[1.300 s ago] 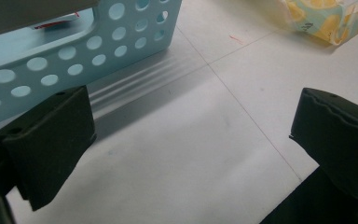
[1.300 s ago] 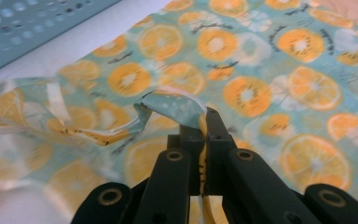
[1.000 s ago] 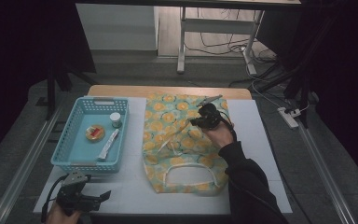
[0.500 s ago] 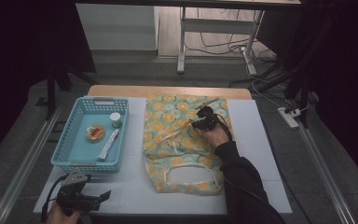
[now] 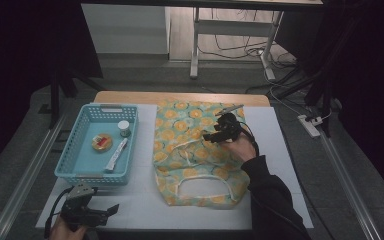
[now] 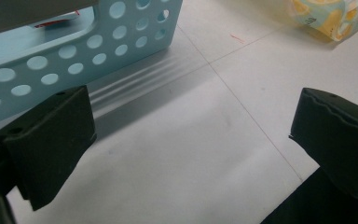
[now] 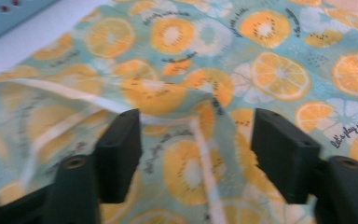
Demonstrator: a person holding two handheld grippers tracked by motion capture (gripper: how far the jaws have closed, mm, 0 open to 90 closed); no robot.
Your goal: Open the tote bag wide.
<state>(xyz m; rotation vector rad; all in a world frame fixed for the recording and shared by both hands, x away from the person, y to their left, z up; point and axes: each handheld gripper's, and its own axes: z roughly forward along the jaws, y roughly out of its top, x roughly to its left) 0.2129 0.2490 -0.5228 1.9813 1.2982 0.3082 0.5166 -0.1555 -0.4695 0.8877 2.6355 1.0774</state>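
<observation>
The right gripper has drawn back over the bag, jaws released; left gripper rests, jaws released.

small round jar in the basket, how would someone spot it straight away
Find the light blue basket left of the fruit-print bag. Toward its far right corner stands the small jar: upright with a white lid, unlike the flat orange-topped disc and the long white tube.

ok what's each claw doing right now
Left claw: open, holding nothing, near the basket.
Right claw: open over the bag.
</observation>
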